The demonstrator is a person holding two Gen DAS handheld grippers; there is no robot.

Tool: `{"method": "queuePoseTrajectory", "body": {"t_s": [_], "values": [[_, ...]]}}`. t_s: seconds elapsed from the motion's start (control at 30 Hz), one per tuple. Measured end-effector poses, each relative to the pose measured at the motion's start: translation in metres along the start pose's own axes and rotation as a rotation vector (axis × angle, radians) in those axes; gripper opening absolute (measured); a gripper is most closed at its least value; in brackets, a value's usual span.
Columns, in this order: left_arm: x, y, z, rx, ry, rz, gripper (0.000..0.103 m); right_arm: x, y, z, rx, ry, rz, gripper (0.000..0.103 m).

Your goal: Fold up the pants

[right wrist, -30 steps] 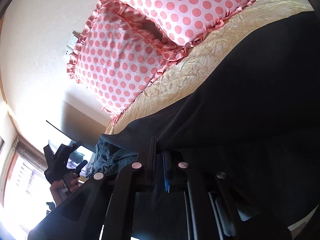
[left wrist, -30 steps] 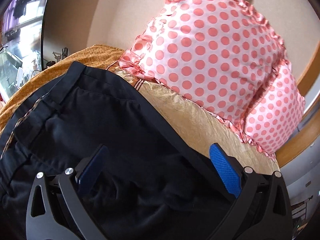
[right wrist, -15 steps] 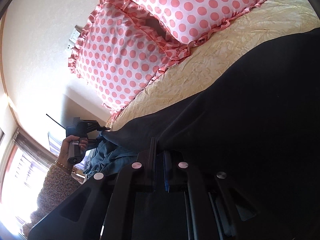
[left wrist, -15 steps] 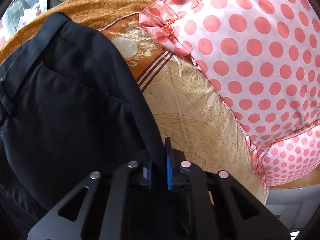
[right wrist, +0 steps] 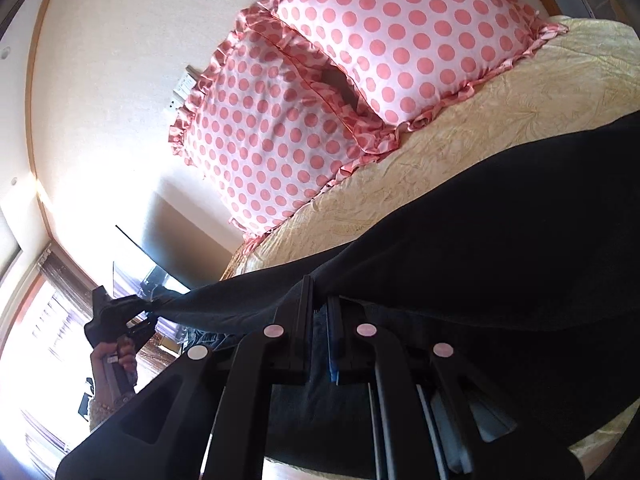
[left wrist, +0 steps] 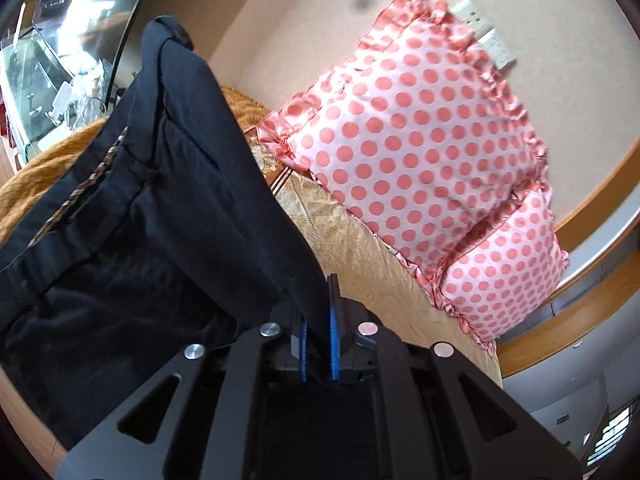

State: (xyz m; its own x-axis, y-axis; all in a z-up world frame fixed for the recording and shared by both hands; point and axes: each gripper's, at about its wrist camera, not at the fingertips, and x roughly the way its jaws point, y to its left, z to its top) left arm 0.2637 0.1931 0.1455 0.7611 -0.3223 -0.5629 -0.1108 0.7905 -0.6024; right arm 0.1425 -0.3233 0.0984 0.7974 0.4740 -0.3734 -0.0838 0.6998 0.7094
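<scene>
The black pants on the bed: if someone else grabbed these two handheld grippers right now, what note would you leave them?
Left gripper: shut on the pants, pinching an edge near the waistband, that part lifted off the bedspread.
Right gripper: shut on the pants further along; the cloth runs taut across to the left gripper, seen in the person's hand.
The polka-dot pillows lie beyond the pants, not touching them.
Done: both edges gripped and raised.
Left: probably carry the raised edge over to make the fold, lay it flat, release.
</scene>
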Motion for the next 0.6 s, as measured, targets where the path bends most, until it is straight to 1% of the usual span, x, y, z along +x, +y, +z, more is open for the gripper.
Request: {"method": "queuePoseTrajectory", "body": {"t_s": [0.03,0.1,0.17,0.33,0.4,0.5,0.57,0.6], "values": [[-0.023,0.003,-0.016,0.014,-0.039,-0.005,0.008,-0.004,0.001,-0.001,-0.009,0.001,0.006,0.006],[-0.051,0.014,-0.045,0.016,-0.086,-0.006,0.009,-0.013,0.001,-0.005,-0.03,0.003,0.01,0.006],[-0.066,0.031,-0.074,-0.019,-0.106,0.006,0.01,-0.017,0.003,-0.011,-0.051,0.019,0.005,0.006],[-0.065,0.079,-0.127,-0.139,-0.106,0.037,0.01,-0.017,0.001,-0.028,-0.071,0.08,-0.003,0.006],[-0.063,0.089,-0.137,-0.167,-0.122,0.05,0.01,-0.018,0.0,-0.034,-0.078,0.1,-0.008,0.006],[-0.065,0.093,-0.146,-0.165,-0.163,0.072,0.01,-0.022,-0.001,-0.041,-0.081,0.101,-0.018,0.006],[-0.06,0.092,-0.151,-0.131,-0.171,0.123,0.01,-0.023,-0.004,-0.048,-0.09,0.107,-0.049,0.006],[-0.057,0.094,-0.154,-0.119,-0.167,0.145,0.012,-0.021,-0.006,-0.053,-0.103,0.117,-0.078,0.006]]}}
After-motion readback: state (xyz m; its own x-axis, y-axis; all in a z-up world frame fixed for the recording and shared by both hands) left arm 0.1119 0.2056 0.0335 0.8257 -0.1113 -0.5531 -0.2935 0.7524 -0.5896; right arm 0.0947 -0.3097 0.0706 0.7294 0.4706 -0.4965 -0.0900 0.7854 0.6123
